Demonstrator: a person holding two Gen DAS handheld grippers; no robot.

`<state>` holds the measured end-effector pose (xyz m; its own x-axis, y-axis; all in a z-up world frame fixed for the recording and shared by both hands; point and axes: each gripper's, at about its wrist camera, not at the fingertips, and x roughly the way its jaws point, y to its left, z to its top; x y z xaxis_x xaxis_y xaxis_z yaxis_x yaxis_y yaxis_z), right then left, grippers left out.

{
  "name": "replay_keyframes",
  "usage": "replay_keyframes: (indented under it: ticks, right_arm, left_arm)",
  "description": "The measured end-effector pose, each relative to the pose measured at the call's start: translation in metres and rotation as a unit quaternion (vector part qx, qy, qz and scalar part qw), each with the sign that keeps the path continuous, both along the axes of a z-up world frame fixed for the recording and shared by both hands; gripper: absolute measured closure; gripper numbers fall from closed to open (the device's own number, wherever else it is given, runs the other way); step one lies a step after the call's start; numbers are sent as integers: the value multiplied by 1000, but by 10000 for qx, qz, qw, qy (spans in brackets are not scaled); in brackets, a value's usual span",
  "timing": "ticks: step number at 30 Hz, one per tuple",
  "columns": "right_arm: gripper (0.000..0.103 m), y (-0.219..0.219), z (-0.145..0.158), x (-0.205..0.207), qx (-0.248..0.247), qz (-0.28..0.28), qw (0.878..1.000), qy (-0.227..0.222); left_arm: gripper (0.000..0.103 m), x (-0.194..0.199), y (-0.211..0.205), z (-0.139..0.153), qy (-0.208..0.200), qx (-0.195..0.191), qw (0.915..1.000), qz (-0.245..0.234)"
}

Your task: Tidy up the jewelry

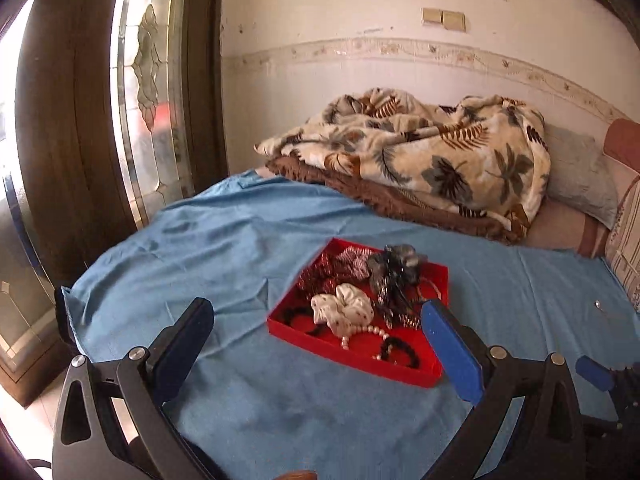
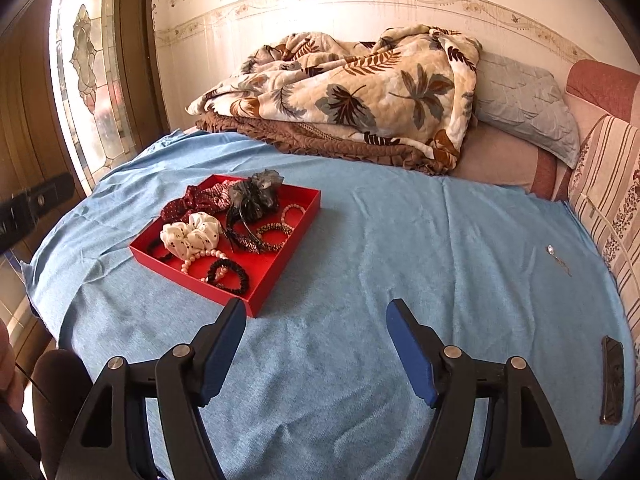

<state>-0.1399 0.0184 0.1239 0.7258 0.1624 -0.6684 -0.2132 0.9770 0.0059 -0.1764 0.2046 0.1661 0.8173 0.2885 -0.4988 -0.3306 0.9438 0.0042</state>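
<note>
A red tray (image 1: 352,354) (image 2: 276,276) sits on a blue cloth (image 1: 224,248) (image 2: 420,240). It holds a white dotted scrunchie (image 1: 342,312) (image 2: 192,236), a grey bow clip (image 1: 394,272) (image 2: 254,194), red scrunchies (image 2: 192,200), a pearl bracelet (image 1: 370,332) (image 2: 200,258), a black hair tie (image 1: 400,352) (image 2: 230,276) and beaded bracelets (image 2: 274,232). A small pendant necklace (image 2: 558,258) (image 1: 598,305) lies loose on the cloth at the right. My left gripper (image 1: 316,320) is open, just short of the tray. My right gripper (image 2: 316,316) is open and empty, right of the tray's near corner.
A dark hair clip (image 2: 612,380) lies on the cloth at the far right edge. A leaf-patterned blanket (image 2: 352,88) and a grey pillow (image 2: 524,100) are piled behind. A stained-glass door (image 1: 148,80) stands at the left. A striped cushion (image 2: 608,200) borders the right.
</note>
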Motion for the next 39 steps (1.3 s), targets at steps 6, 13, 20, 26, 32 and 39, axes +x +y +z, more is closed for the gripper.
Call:
replay_keyframes:
  ticks: [6,13,20,26,32,39]
  right_arm:
    - [26,4,-9,1,-47,-36,9999,141]
    - [26,11,-16,0,-151,-11,9996,236]
    - [25,16,-21,1,-206,-4,9993,309]
    - [24,21,-25,1,-257,-4,9990,369]
    - [24,23,-27,2,-310,-8,9987,400]
    - [23,26,-31,3,-336,-14,9984,464]
  left_arm:
    - [0,2,1,-20,353,-27,9993,-129]
    - [0,4,1,-39,722,-106,9968,-320]
    - [0,5,3,-50,895,-196,9951,-368]
    - [0,6,6,-58,1021,-274,9936,-399]
    - [0,7,9,-62,1083,-364,9926,-408]
    - [0,9,12,-68,1174,-424,9913,-423]
